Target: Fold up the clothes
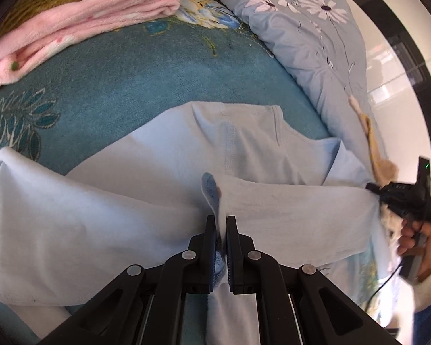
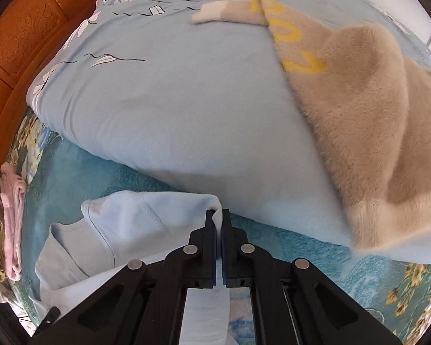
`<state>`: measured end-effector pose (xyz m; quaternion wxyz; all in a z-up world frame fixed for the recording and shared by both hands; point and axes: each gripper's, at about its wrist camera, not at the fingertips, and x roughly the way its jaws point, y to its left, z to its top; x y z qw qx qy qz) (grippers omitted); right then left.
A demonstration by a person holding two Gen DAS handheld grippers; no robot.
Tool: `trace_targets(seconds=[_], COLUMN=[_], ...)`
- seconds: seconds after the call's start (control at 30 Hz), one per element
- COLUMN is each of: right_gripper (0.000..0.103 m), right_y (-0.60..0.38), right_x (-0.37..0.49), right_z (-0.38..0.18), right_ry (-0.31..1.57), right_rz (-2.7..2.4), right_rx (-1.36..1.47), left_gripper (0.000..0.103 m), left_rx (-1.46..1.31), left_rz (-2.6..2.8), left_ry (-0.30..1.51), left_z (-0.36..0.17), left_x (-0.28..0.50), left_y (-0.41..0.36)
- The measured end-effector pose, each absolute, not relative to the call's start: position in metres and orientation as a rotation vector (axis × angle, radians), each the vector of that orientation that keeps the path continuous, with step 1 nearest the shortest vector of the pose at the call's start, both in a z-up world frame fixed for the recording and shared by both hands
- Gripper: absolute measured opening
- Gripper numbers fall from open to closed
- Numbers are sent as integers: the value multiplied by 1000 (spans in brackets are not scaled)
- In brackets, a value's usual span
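Observation:
A light blue shirt (image 1: pixel 163 172) lies spread on the teal floral blanket (image 1: pixel 115 80), its lower part lifted into a fold. My left gripper (image 1: pixel 221 218) is shut on the shirt's edge, with cloth pinched between the pads. My right gripper (image 2: pixel 219 212) is shut on another edge of the same shirt (image 2: pixel 129 215). In the left wrist view the right gripper (image 1: pixel 372 194) shows at the far right, held in a hand and pulling the cloth taut.
A folded pink fleece garment (image 1: pixel 80 20) lies at the back left. A pale blue flowered duvet (image 2: pixel 172 100) lies bunched beside the shirt, with a beige fleece garment (image 2: pixel 359 100) on top. A wooden headboard (image 2: pixel 23 37) is at the far left.

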<state>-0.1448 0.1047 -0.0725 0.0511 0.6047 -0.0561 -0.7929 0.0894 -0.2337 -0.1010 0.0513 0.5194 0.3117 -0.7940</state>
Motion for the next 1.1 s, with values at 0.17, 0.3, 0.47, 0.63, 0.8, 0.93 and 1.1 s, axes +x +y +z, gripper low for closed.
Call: trace_targets(seconds=[0.17, 0.3, 0.47, 0.63, 0.8, 0.93, 1.1], right_gripper=[8, 45, 47, 47, 47, 47, 47], right_y=[97, 115, 123, 114, 111, 118, 158], right_x=[-138, -102, -36, 1, -4, -12, -14], right_z=[-73, -52, -62, -87, -93, -89, -89], right_ry=[-140, -132, 30, 111, 132, 208, 225], right_rz=[-2368, -2425, -2352, -2289, -2368, -2474, -2576], right_rx=[1829, 1738, 1759, 1798, 1757, 1733, 1833], left_gripper=[6, 7, 7, 8, 8, 8, 8], left_rx=[1578, 1574, 1575, 1575, 1574, 1574, 1574], left_rz=[-2415, -2389, -2388, -2386, -2402, -2398, -2389], left_ry=[966, 1027, 1023, 1030, 987, 988, 1005], left_z=[-103, -107, -106, -105, -102, -103, -104], left_x=[90, 91, 90, 91, 91, 91, 92], left_y=[-236, -241, -240, -240, -239, -240, -241])
